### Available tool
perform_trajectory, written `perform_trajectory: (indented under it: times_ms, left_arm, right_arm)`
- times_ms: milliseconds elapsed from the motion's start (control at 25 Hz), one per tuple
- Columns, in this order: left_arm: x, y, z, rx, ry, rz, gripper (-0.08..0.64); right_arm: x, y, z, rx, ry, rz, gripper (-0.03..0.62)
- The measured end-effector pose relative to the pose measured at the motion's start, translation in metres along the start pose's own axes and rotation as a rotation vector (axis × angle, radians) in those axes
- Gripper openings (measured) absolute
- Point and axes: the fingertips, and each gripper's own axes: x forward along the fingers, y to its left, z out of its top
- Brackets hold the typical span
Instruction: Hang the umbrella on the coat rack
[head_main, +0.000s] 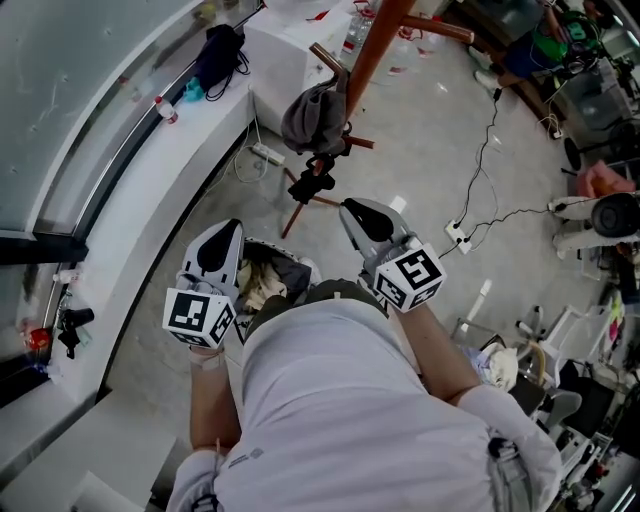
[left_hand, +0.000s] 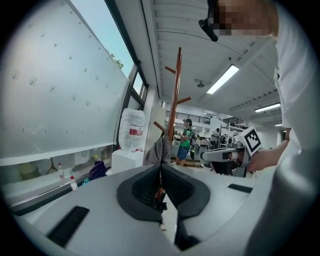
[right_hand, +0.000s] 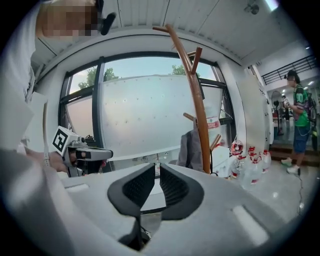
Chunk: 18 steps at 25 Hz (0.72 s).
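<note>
The brown wooden coat rack (head_main: 372, 45) stands ahead of me on the floor. A grey folded umbrella (head_main: 314, 115) hangs from one of its lower pegs, with a black part (head_main: 312, 182) dangling under it. It also shows as a grey bundle (left_hand: 159, 150) in the left gripper view and against the pole (right_hand: 191, 150) in the right gripper view. My left gripper (head_main: 222, 232) is held short of the rack, shut and empty. My right gripper (head_main: 352, 208) is beside it, nearer the rack, shut with nothing between its pads (right_hand: 169, 185). Both stand apart from the umbrella.
A white ledge (head_main: 150, 190) runs along the window at left with a black bag (head_main: 218, 55) and small bottles. A white cabinet (head_main: 290, 50) bears a large water jug (left_hand: 132, 131). Water bottles (right_hand: 250, 162) stand by the rack. Cables and a power strip (head_main: 458, 235) lie on the floor. A person in green (right_hand: 301, 115) stands far off.
</note>
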Motion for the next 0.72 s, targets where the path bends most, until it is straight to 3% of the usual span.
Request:
perform_trajectory:
  times_ms: [200, 720]
  left_arm:
    - [-0.003, -0.009, 0.014, 0.028, -0.037, -0.022, 0.005]
    - [-0.004, -0.026, 0.025, 0.052, -0.065, -0.058, 0.005]
  right_arm:
    - [-0.011, 0.013, 0.011, -0.046, -0.044, 0.035, 0.037]
    - [-0.017, 0.015, 0.000, -0.029, -0.051, 0.020, 0.037]
